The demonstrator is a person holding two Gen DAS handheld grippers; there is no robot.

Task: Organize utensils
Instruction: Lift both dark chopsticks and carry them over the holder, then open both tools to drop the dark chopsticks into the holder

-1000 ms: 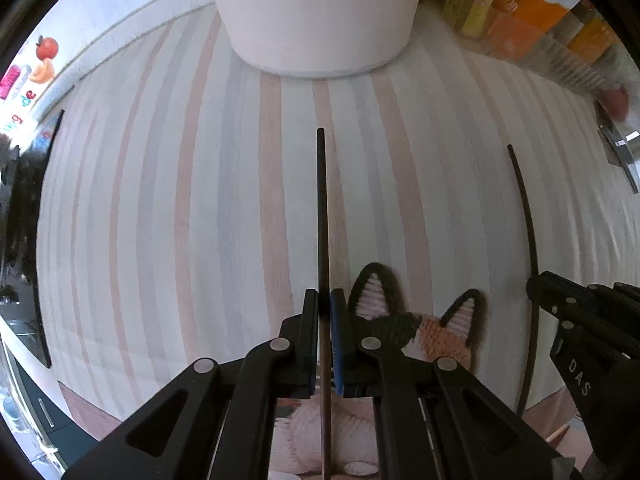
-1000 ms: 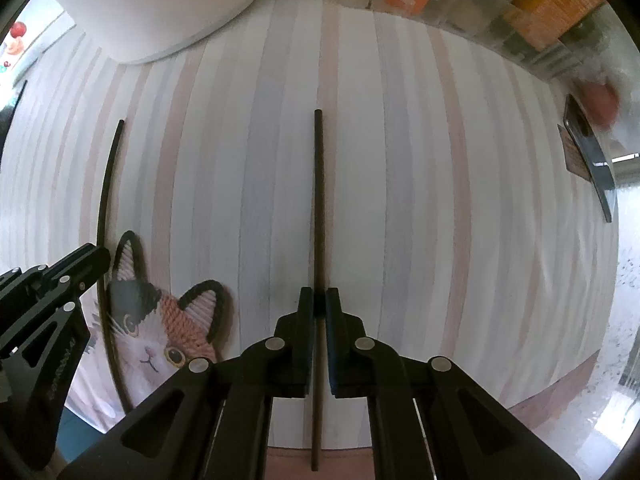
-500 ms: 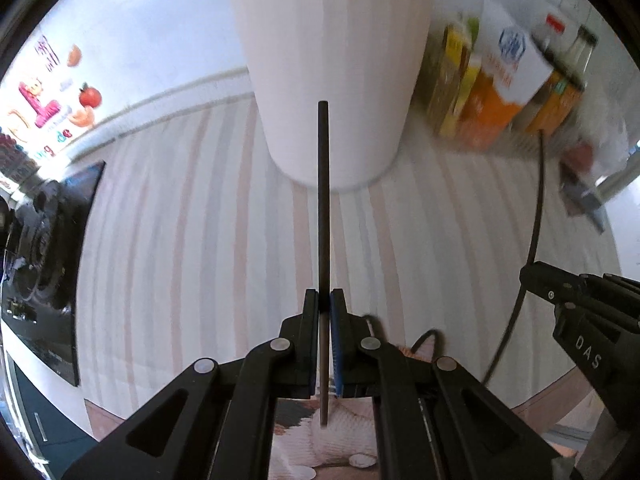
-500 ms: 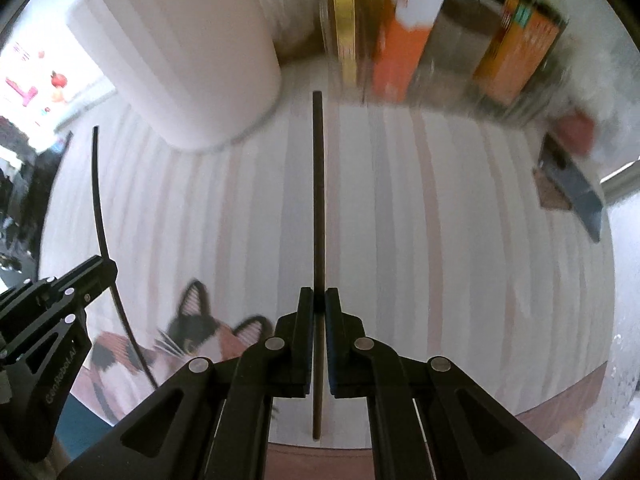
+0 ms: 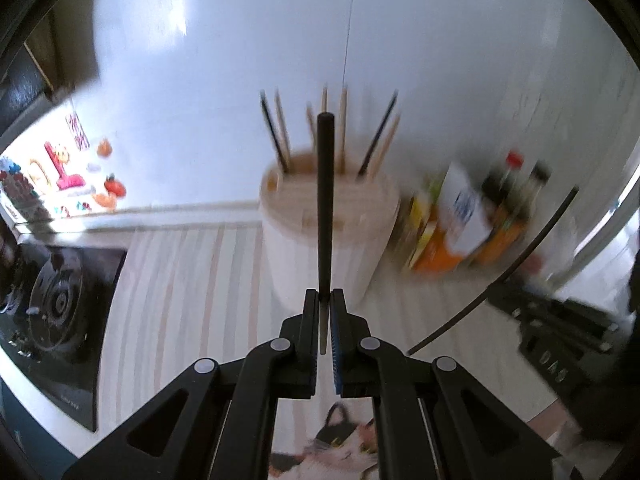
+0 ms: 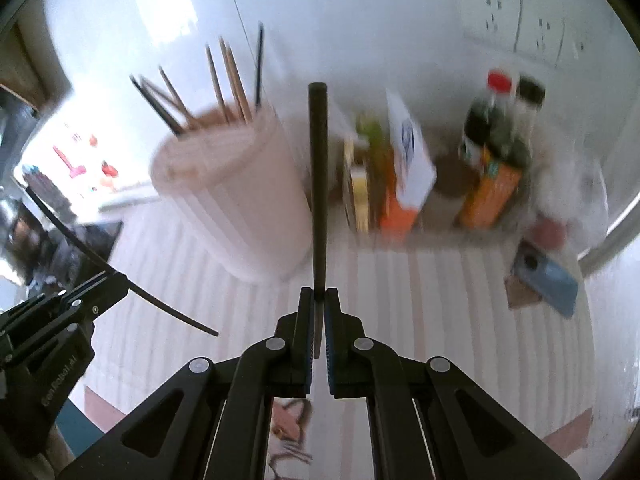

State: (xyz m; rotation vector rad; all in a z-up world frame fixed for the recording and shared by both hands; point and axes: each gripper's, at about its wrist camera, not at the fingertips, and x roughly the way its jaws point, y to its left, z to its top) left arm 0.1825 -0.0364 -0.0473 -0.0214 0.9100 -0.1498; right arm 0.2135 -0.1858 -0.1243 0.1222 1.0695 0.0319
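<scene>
My left gripper (image 5: 324,304) is shut on a black chopstick (image 5: 325,200) that points up and forward, lifted off the table. My right gripper (image 6: 319,300) is shut on a second black chopstick (image 6: 319,184), also raised. A tall pale pink utensil holder (image 5: 328,236) with several wooden and black chopsticks standing in it is straight ahead of the left gripper; in the right wrist view the holder (image 6: 232,200) is ahead and to the left. Each gripper shows in the other's view, the right (image 5: 560,332) and the left (image 6: 60,312), with its chopstick.
Sauce bottles and cartons (image 6: 492,152) stand against the wall right of the holder. A phone (image 6: 544,276) lies at the right on the striped cloth (image 6: 440,300). A black stove (image 5: 56,304) is at the left. A cat-face mat (image 5: 340,452) lies below the grippers.
Both grippers have lifted and tilted up with their chopsticks, from looking down at the cloth to facing the holder's top and the wall. The views are blurred by motion.
</scene>
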